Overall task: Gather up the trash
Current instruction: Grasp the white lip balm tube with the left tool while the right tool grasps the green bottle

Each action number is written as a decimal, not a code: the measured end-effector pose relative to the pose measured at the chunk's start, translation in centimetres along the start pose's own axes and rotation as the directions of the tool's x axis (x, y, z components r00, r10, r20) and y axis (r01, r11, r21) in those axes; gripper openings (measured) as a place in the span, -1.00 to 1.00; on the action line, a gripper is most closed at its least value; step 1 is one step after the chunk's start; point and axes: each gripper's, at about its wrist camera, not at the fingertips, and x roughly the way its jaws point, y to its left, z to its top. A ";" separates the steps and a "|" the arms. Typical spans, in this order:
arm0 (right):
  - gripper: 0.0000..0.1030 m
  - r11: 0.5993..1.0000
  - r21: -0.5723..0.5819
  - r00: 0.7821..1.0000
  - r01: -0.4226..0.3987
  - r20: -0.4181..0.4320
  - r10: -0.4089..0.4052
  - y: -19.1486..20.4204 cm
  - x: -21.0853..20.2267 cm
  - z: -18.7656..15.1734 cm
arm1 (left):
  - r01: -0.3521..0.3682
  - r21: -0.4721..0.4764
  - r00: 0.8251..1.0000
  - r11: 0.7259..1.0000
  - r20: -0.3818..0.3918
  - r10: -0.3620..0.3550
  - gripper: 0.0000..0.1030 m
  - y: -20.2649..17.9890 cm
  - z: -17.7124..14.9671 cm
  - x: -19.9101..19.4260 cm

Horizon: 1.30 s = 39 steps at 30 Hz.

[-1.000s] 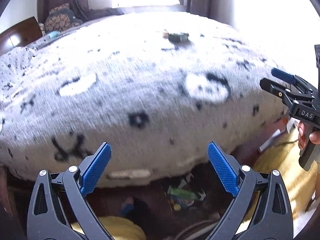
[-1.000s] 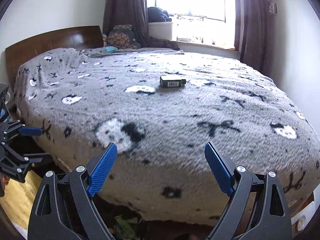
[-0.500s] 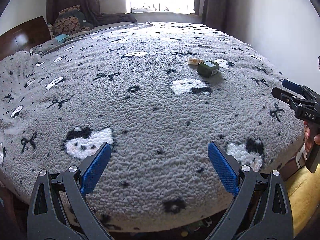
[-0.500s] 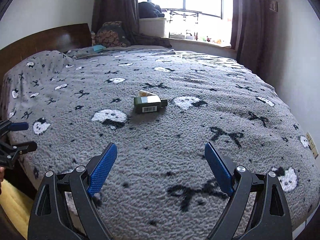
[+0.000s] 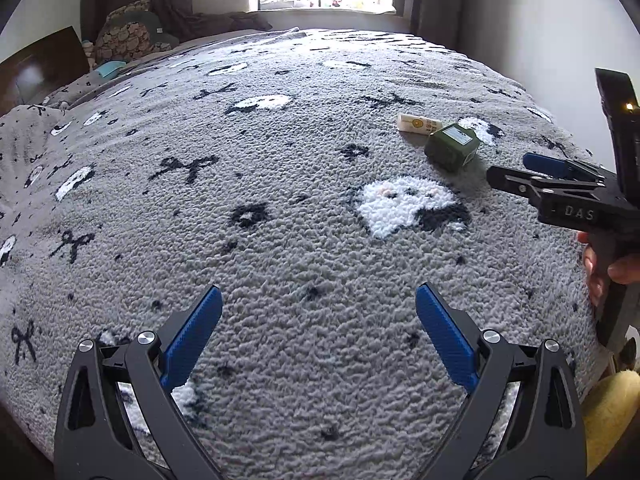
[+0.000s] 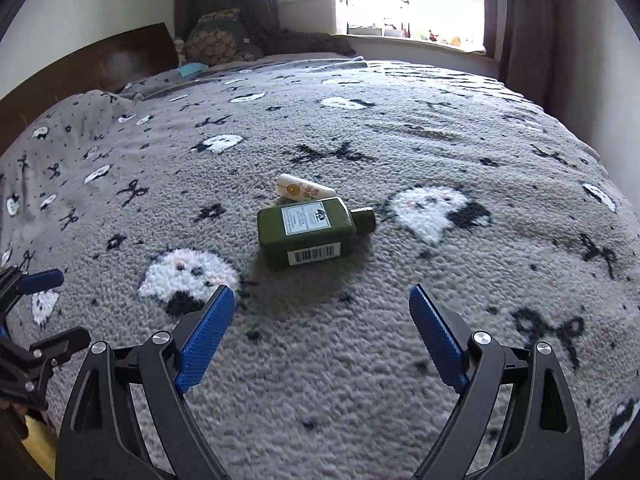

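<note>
A dark green bottle (image 6: 310, 230) lies on its side on the grey fleece bed cover (image 6: 460, 152), with a small white tube (image 6: 304, 190) just behind it. My right gripper (image 6: 322, 332) is open and empty, a short way in front of the bottle. The bottle (image 5: 452, 147) and the tube (image 5: 418, 123) also show at the right of the left wrist view. My left gripper (image 5: 318, 340) is open and empty over the cover, well to the left of them. The right gripper (image 5: 532, 174) shows there close to the bottle.
A wooden headboard (image 6: 92, 64) and patterned cushions (image 6: 220, 38) stand at the far left of the bed. A window sill (image 6: 400, 40) with dark curtains is behind. A yellow object (image 5: 608, 404) lies on the floor at the bed's right edge.
Both grippers have risen from the bed's edge and moved forward over the cover. The bottle and tube are now much closer to the right gripper. Both stay open.
</note>
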 end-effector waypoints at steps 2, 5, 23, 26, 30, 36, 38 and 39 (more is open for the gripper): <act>0.74 1.000 0.010 1.000 0.000 -0.026 0.001 0.3 1.4 0.6 | 0.003 -0.003 1.000 1.000 -0.003 -0.003 0.79 0.1 0.3 0.6; 0.74 0.998 0.067 0.997 -0.023 -0.067 0.028 0.0 3.3 1.5 | 0.000 -0.006 1.000 1.000 -0.005 0.000 0.79 0.4 0.8 1.3; 0.34 0.996 0.085 0.996 0.019 -0.090 -0.012 0.1 6.1 3.8 | -0.004 0.029 1.000 1.000 0.012 0.004 0.79 -1.2 4.1 3.6; 0.34 0.994 0.104 0.997 0.033 -0.072 -0.025 -2.2 4.7 3.4 | 0.008 0.052 1.000 0.999 0.019 -0.009 0.79 -2.7 5.5 4.6; 0.34 0.990 0.121 0.997 0.070 -0.050 -0.064 -5.7 2.7 2.7 | 0.030 0.068 0.999 0.997 0.032 -0.033 0.79 -5.1 7.7 6.4; 0.34 0.987 0.130 0.995 0.090 -0.056 -0.084 -10.3 0.8 1.0 | 0.074 0.106 0.995 0.992 0.058 -0.080 0.79 -8.7 11.0 9.1; 0.34 0.988 0.130 0.995 0.088 -0.050 -0.082 -11.3 0.2 0.5 | 0.076 0.105 0.995 0.992 0.060 -0.083 0.77 -9.4 12.0 10.1; 0.34 0.988 0.131 0.996 0.084 -0.047 -0.078 -11.7 -0.1 0.3 | 0.070 0.106 0.995 0.992 0.058 -0.076 0.73 -9.6 12.5 10.6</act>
